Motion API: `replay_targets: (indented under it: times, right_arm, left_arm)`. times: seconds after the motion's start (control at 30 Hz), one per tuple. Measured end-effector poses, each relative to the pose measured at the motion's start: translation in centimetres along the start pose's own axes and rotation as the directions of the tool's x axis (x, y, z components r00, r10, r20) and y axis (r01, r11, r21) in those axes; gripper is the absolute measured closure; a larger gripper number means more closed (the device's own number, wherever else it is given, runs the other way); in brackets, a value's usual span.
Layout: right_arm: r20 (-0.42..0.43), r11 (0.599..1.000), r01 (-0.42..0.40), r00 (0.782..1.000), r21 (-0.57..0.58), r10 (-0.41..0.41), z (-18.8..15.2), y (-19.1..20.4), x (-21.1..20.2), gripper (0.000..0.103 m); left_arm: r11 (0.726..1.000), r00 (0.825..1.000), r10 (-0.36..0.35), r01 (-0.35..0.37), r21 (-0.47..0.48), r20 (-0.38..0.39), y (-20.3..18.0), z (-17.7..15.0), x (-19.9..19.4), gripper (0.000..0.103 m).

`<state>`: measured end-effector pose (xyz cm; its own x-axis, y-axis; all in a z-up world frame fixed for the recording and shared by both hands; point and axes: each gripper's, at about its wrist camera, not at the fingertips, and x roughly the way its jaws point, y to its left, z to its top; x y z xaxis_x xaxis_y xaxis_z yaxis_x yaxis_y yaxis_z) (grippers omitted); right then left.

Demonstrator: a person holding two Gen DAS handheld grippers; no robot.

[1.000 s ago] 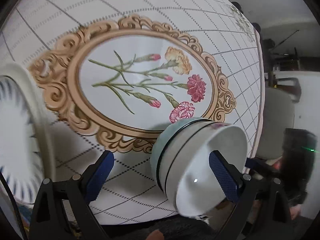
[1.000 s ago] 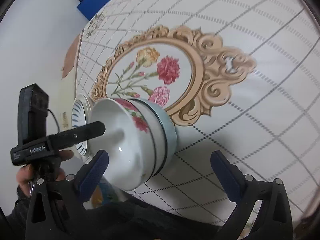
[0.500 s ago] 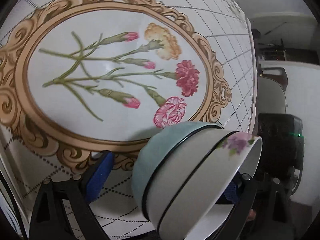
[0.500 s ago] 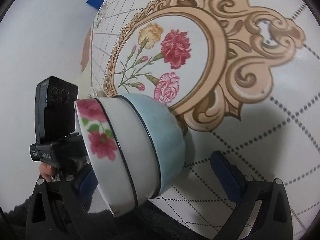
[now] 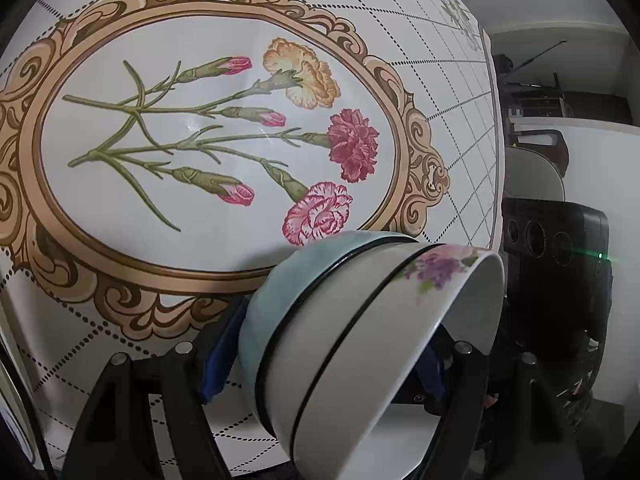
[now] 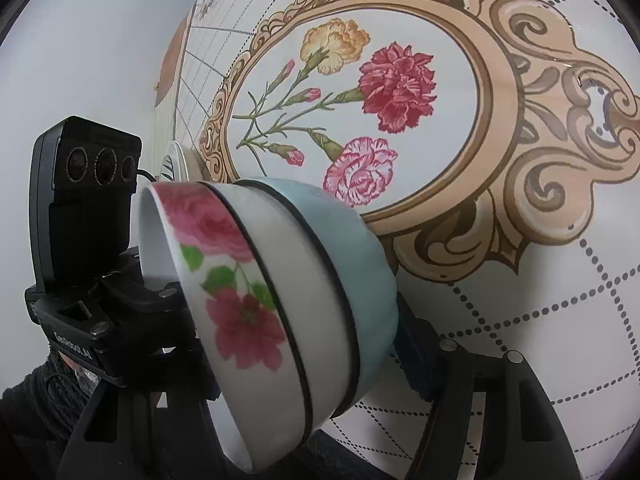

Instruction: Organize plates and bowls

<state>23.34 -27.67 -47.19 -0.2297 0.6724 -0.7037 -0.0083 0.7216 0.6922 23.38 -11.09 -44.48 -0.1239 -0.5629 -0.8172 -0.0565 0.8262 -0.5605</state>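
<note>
Bright even light, soft shadows, fisheye-warped edges

A: What kind of place is this?
B: It looks like a home dining area. The worktop (image 5: 452, 92) wears a white cloth with printed carnations in a gold frame; a pale chair (image 5: 532, 172) stands behind it.

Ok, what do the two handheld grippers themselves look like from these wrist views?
Both match: the left gripper and the right gripper have black angular finger arms with silver screws and blue pads. In the right wrist view the left unit carries a black box with three round lenses, a thin black cable and white lettering too small to read.
</note>
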Motion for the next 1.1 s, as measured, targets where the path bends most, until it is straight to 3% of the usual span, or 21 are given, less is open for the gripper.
replay_targets:
  times: [0.67,1.1]
  right_arm:
    - [0.032,0.999,0.013,0.999,-0.040,-0.011,0.2,2.0,-2.1,0.035]
    - [0.019,0.987,0.022,1.000,-0.159,-0.020,2.6,8.7,-3.3,0.035]
  left_arm:
    - [0.999,0.998,0.029,-0.030,0.018,0.060,-1.6,-0.1,-2.4,0.029]
    - [0.998,0.985,0.057,-0.056,-0.006,0.166,-1.2,-0.8,-8.8,0.030]
